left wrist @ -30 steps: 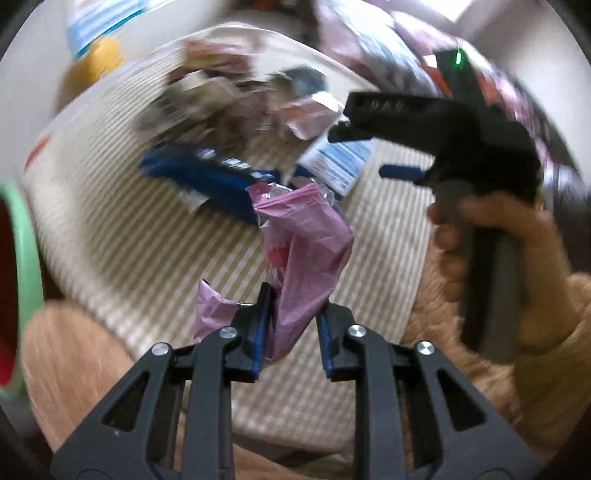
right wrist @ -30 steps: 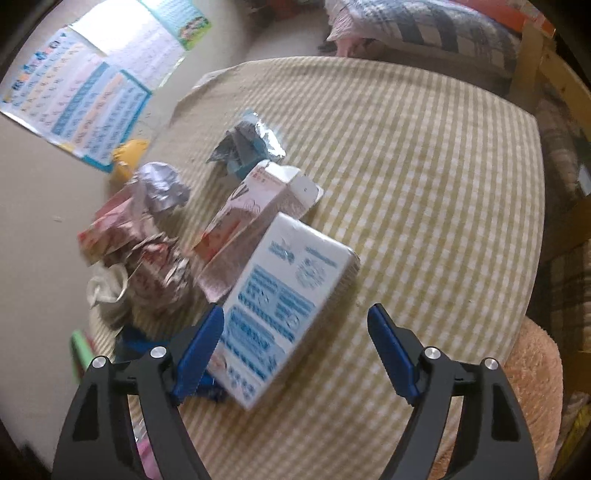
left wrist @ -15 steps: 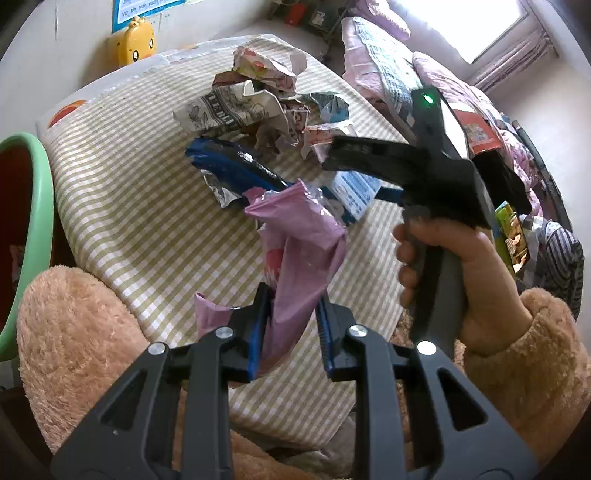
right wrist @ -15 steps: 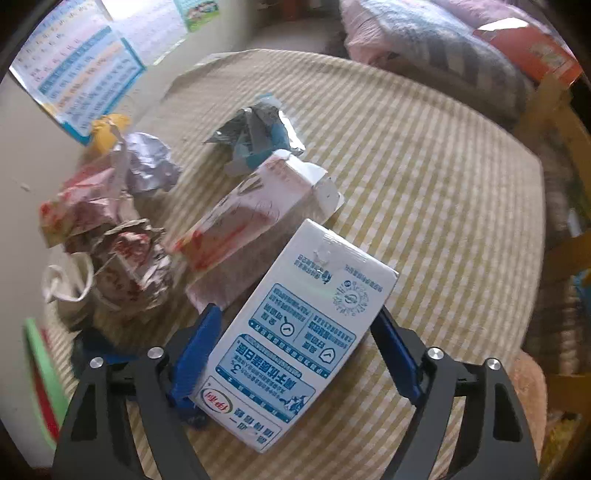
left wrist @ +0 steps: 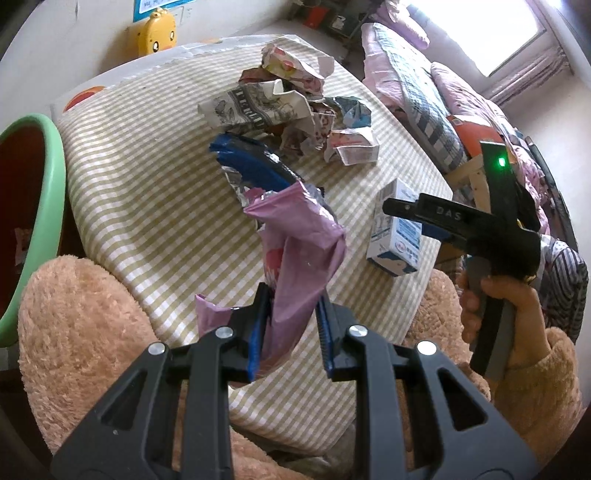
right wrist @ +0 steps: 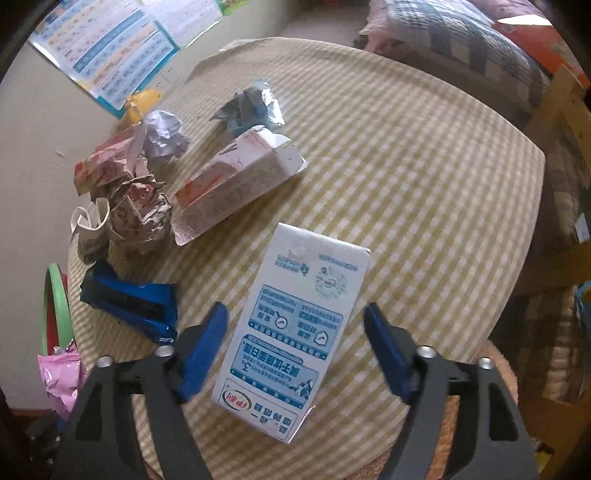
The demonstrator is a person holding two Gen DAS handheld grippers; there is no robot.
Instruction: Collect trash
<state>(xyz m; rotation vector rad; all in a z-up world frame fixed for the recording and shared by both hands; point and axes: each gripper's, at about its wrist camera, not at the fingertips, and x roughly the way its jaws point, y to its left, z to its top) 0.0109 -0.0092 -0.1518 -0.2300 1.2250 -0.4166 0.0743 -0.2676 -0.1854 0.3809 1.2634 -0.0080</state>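
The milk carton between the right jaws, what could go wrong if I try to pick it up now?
The jaws of the right gripper stand wide with gaps on both sides of the milk carton, so closing unevenly could push it sideways. It lies near the table edge and might slide off. The pink wrapper dangles loosely from the left gripper and could slip out.

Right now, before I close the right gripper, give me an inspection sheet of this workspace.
Surface: checked tablecloth covering the table.
Job's things: white-and-blue carton lying flat; pink wrapper lifted; blue wrapper; crumpled paper pile; flattened carton.
Clutter: yellow duck toy.
Grippers: left gripper shut on pink wrapper; right gripper open, straddling white-and-blue carton.
Cables: nothing seen.
Surroundings: green-rimmed bin, wall posters, bedding.
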